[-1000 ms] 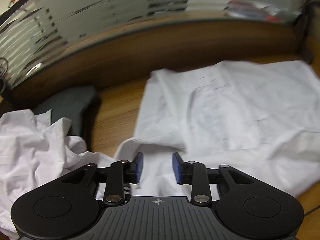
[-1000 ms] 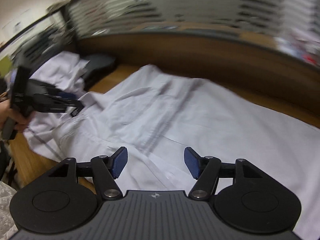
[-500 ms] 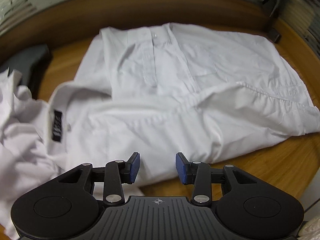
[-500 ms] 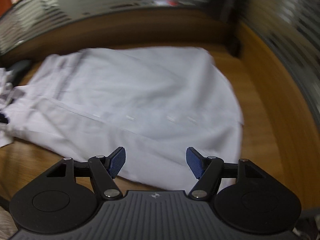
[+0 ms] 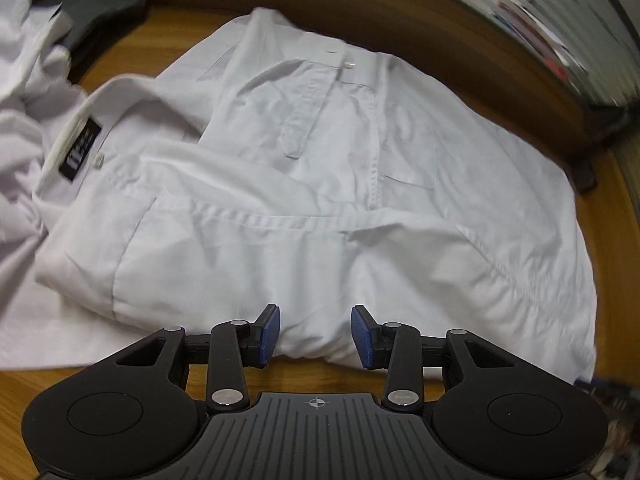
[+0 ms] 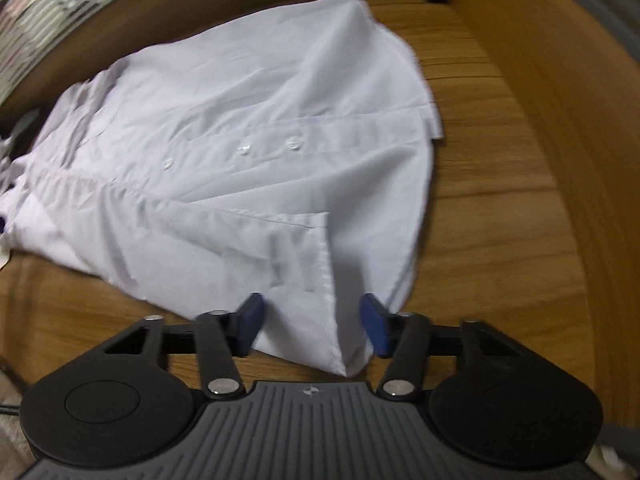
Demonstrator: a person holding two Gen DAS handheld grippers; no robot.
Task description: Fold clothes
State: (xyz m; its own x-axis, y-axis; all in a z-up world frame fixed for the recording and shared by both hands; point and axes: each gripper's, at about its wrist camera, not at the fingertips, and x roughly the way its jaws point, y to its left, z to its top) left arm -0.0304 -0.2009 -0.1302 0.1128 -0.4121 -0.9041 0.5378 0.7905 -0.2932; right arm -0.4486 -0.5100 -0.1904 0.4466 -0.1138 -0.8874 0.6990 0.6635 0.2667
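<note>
left wrist view: the left gripper (image 5: 315, 334) tilts steeply down over the near edge of a white shirt (image 5: 320, 184) lying partly folded on a wooden table (image 5: 132, 38). its blue pads (image 5: 269, 330) stand partly apart, a rounded fold of the shirt's edge lying in the gap; whether the pads touch the cloth cannot be told. the shirt's collar with a black label (image 5: 81, 148) lies to the left, a chest pocket (image 5: 412, 144) to the right. a heap of crumpled white cloth (image 5: 20, 112) sits at far left, beside a dark grey garment (image 5: 100, 8). right wrist view, somewhat blurred: the right gripper (image 6: 316, 326) also points steeply down, at the shirt's (image 6: 240, 128) bottom corner on the table (image 6: 500, 220). its jaws have just been closing and stand partly apart, the hem corner lying between the pads (image 6: 376, 328); a grip cannot be confirmed. three buttons (image 6: 294, 143) show along the placket.
</note>
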